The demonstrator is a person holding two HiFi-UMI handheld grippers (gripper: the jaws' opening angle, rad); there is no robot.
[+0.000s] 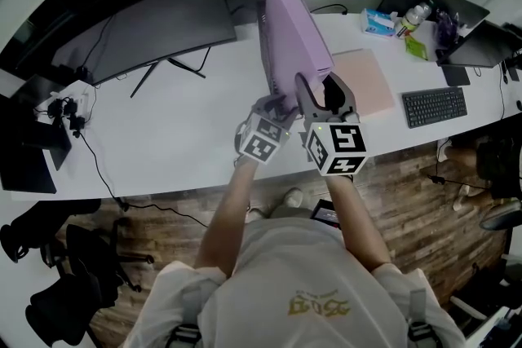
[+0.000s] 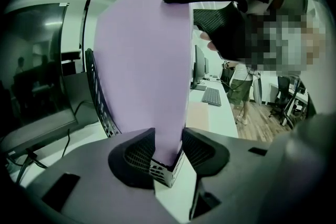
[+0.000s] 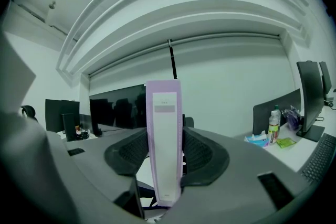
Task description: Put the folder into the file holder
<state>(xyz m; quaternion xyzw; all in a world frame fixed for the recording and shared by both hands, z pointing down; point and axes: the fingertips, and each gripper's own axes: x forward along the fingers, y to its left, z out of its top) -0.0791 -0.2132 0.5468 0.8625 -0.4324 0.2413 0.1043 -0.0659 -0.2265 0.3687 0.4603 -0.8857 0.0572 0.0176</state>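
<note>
**Both grippers hold the purple folder upright**

Close to the person, the left gripper [image 1: 273,106] and the right gripper [image 1: 324,90] sit side by side. The left fingers [image 2: 137,157] are clenched on the bottom edge of the purple folder [image 1: 294,28]. The right fingers [image 3: 202,152] are clenched on its thin back, the side with the label. The folder stands upright over the white bench [image 1: 188,143], and its top points to 12 o'clock.

Just beside it, at 9 o'clock in the left gripper view, is a black mesh piece [image 2: 102,97]. I cannot tell if it is the file holder.

Farther out, a pink folder [image 1: 371,81] lies flat at 2 o'clock. A keyboard [image 1: 434,106] is at 3 o'clock. A dark monitor [image 1: 163,28] stands at 10 o'clock.
</note>
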